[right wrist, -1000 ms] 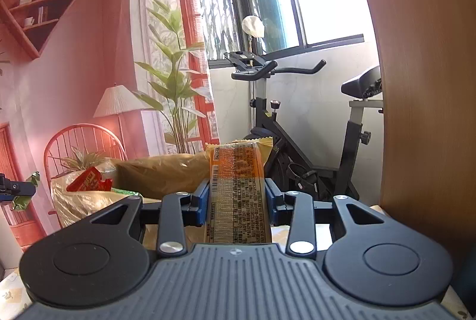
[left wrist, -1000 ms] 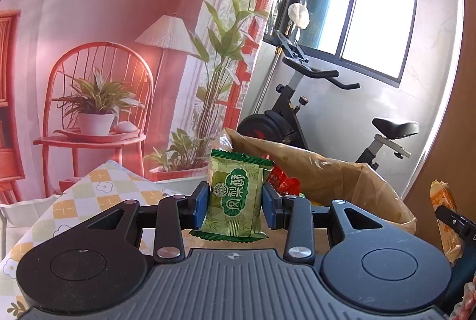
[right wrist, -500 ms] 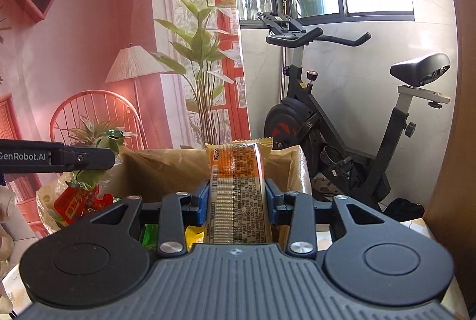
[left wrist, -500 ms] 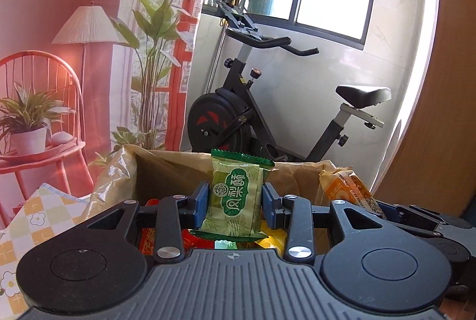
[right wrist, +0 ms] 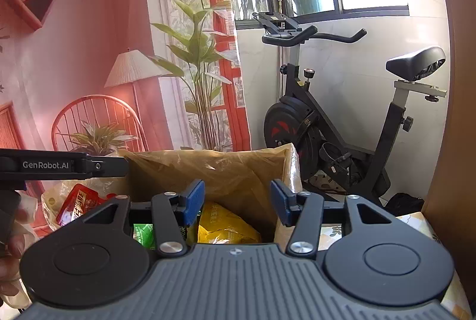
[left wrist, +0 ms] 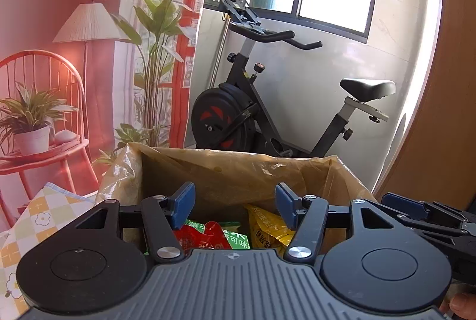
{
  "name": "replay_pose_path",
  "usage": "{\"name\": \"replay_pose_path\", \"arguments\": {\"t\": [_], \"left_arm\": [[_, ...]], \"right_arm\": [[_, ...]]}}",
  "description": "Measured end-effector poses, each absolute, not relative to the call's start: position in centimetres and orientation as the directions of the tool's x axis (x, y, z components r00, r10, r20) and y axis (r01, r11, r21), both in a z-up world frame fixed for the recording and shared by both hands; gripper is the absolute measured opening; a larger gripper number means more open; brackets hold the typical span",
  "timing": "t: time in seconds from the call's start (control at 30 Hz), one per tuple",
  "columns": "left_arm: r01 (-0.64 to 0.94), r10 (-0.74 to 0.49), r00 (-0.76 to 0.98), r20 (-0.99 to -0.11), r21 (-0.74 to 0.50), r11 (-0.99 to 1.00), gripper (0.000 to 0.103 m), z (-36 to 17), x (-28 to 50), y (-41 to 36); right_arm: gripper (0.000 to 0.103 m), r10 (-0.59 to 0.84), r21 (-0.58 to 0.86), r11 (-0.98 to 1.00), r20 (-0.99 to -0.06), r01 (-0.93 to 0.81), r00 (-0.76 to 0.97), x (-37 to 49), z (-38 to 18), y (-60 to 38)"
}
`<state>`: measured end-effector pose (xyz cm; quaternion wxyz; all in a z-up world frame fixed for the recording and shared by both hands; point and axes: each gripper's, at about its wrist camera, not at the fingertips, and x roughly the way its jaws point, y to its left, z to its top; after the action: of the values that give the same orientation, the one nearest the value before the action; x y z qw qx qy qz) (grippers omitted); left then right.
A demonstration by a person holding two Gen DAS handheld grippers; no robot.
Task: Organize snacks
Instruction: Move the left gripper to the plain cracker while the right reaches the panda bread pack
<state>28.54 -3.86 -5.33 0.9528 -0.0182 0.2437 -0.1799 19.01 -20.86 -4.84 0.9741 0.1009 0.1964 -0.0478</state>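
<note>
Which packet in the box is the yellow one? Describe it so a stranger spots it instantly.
Find the plastic-lined cardboard box in front of the exercise bike. Inside lies the yellow packet, crinkled foil. Its neighbours are red or green.

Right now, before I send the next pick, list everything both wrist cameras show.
Brown box lined with clear plastic: one, directly below both grippers.
Yellow snack packet: one, inside the box, right side.
Red snack packet: one, inside the box, left side.
Green snack packets: at least one, partly hidden under the red one.
Checked yellow-and-white cloth: one, left of the box.
Black exercise bike: one, behind the box, under the window.
Printed pink room backdrop: one, hanging at rear left.
Left gripper: jaws opening, nothing between them.
Right gripper: jaws opening, nothing between them.
</note>
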Motion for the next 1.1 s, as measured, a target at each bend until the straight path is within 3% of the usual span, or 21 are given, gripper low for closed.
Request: {"name": "replay_pose_path", "arguments": {"t": [0.13,0.57,0.83,1.1], "left_arm": [[0.328,-0.337,0.828,-0.449,-0.099,0.939,0.068,-4.4,26.8,-2.6],[0.23,-0.235,0.805,-0.545,-0.077,0.97,0.068,-7.5,19.2,8.5],[0.197,-0.227,0.766,-0.601,-0.117,0.973,0.068,-12.7,17.9,11.6],[0.198,-0.247,0.751,-0.612,-0.148,0.969,0.068,-15.8,17.7,11.1]], "right_arm": [[0.063,-0.033,0.216,0.969,-0.383,0.124,0.923,17.3,-4.5,-20.5],[0.064,0.073,0.338,0.94,-0.33,0.046,0.941,11.0,-7.2,-16.6],[0.067,0.09,0.323,0.945,-0.402,0.049,0.911,10.3,-11.1,-13.2],[0.091,0.087,0.251,0.967,-0.511,0.051,0.855,11.1,-15.0,-10.1]]}}
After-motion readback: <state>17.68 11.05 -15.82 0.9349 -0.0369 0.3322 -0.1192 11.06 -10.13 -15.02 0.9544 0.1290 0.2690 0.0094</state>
